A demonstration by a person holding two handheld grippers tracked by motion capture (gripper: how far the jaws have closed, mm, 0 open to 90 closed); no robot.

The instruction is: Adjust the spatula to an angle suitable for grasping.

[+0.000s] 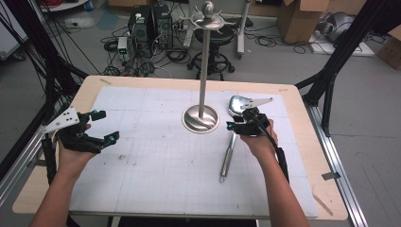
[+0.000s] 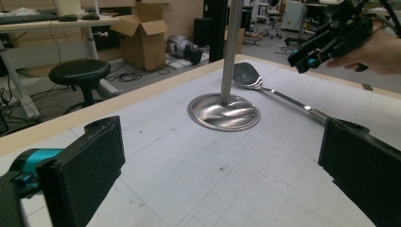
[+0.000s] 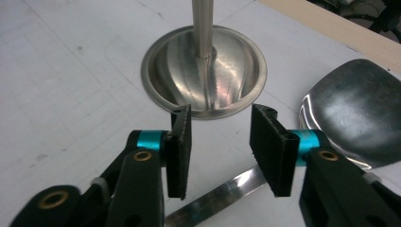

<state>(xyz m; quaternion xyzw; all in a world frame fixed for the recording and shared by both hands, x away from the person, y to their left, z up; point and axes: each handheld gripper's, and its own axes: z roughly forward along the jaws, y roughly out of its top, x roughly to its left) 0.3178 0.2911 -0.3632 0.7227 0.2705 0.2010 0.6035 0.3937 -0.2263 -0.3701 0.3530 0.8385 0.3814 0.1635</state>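
A steel utensil stand [image 1: 201, 118] with a round base [image 2: 223, 112] [image 3: 204, 71] and a tall pole stands mid-table, hooks at its top. A large steel spoon [image 1: 230, 146] lies flat right of the base, bowl [image 2: 246, 74] [image 3: 352, 112] toward the far side, handle [image 3: 217, 198] pointing near. My right gripper [image 1: 232, 126] [image 3: 220, 146] hovers open just above the spoon's handle near the bowl, jaws apart with nothing between them. My left gripper [image 1: 105, 127] [image 2: 222, 179] stays wide open over the mat at the left, holding nothing. The right gripper [image 2: 302, 60] also appears in the left gripper view.
A white gridded mat [image 1: 161, 161] covers the wooden table [image 1: 302, 113]. Beyond the far edge are a black stool [image 1: 213, 52], computer cases and cables on the floor, and cardboard boxes [image 1: 298, 19]. Black frame legs stand at both sides.
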